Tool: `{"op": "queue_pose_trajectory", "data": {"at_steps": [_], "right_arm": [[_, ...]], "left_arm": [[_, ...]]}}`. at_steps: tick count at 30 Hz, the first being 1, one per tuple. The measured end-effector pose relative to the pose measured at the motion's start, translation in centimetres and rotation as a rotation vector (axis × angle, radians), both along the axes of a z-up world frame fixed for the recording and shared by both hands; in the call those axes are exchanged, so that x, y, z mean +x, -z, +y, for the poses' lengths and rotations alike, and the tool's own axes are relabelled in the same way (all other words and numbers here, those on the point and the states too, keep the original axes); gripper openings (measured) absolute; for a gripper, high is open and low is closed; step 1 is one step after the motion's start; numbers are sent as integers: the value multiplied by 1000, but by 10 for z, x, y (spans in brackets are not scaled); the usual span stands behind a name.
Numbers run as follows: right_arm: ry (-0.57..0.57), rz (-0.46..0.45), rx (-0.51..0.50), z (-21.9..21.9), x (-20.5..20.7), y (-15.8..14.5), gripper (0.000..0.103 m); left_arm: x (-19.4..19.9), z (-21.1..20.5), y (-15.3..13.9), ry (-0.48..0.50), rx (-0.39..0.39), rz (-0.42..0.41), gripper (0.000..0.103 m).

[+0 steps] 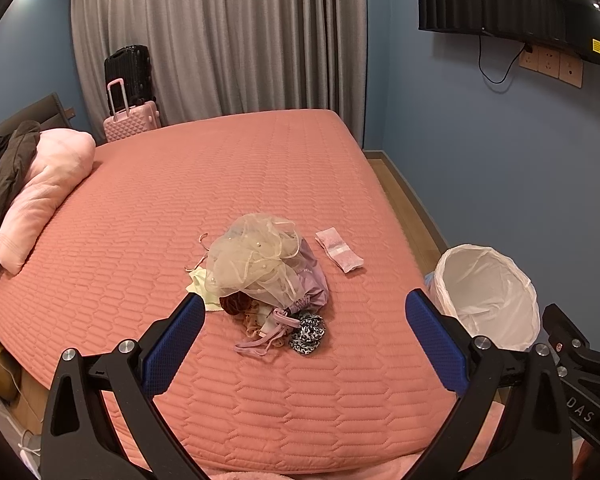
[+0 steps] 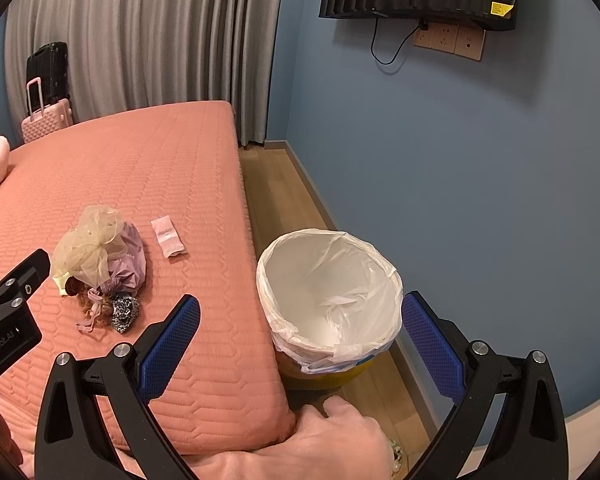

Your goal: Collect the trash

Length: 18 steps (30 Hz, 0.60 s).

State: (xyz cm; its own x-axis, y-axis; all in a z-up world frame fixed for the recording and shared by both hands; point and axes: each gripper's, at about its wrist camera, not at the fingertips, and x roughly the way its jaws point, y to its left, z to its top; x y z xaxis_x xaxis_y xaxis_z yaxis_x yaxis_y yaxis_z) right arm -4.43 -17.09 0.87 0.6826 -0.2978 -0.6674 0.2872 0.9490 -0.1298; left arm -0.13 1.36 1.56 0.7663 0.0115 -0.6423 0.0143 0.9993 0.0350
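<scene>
Both our left gripper [image 1: 304, 320] and right gripper [image 2: 300, 320] are spread wide, empty. The wrapper [image 1: 339, 251] lies flat on the quilted bed [image 1: 180, 200], ahead and right of the left one — light, thin, crinkly, so we'd pinch a raised edge. The bin [image 2: 328, 280], plastic-lined, sits below the right one.

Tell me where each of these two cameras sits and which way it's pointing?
Left wrist: on the left gripper, open, facing across the bed at the trash pile.
Right wrist: on the right gripper, open, facing the lined bin; a hand shows below.
Shared: bed, pile, pink wrapper, bin, each other's gripper.
</scene>
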Motion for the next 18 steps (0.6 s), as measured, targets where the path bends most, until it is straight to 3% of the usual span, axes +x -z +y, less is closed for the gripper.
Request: {"op": "queue_pose_trajectory", "data": {"at_steps": [14,18], "right_arm": [[-10,-10,-9,12,4,0,98],[-13,-11,-5,16,5,3,98]], "left_arm": [[1,4,0,29,20,-20,96],[7,13,5,29,-5,-11,96]]}}
